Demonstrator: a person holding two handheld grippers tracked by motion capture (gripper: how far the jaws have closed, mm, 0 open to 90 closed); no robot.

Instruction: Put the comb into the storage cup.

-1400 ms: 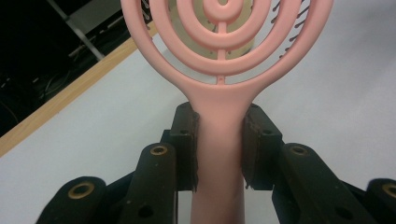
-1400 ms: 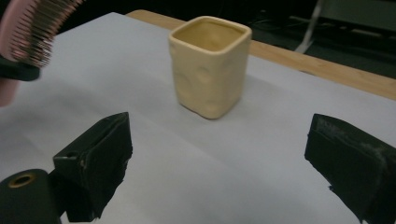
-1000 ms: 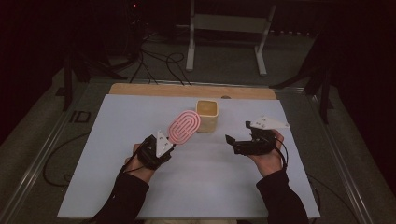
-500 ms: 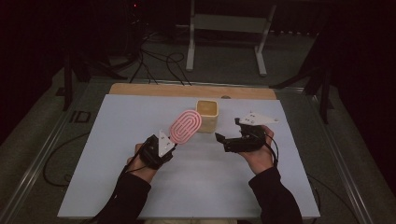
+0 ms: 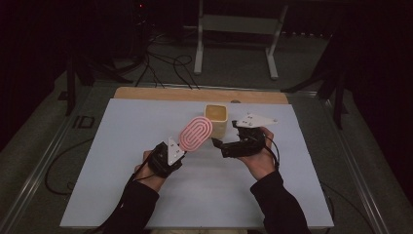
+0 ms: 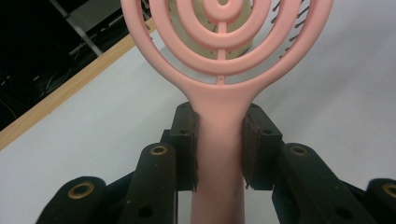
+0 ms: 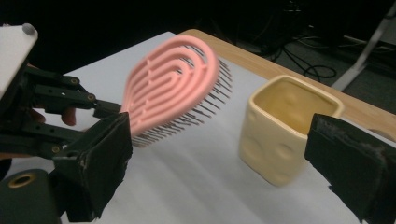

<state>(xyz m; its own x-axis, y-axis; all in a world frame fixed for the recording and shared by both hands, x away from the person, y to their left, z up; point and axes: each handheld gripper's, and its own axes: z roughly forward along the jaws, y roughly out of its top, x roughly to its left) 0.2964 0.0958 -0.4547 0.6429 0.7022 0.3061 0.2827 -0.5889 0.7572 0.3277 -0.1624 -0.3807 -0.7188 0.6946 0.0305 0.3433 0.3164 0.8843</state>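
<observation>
Here the left claw (image 5: 181, 146) grips a pink hairbrush (image 5: 196, 133); right claw (image 5: 217, 144) gapes beside a yellow cup (image 5: 216, 117).

A white tabletop (image 5: 122, 185) with a bare wooden strip along its far edge carries one thing: a yellow square cup (image 5: 216, 118), standing upright just beyond the left tongs (image 5: 181, 147) and right tongs (image 5: 217, 145), between them.
</observation>
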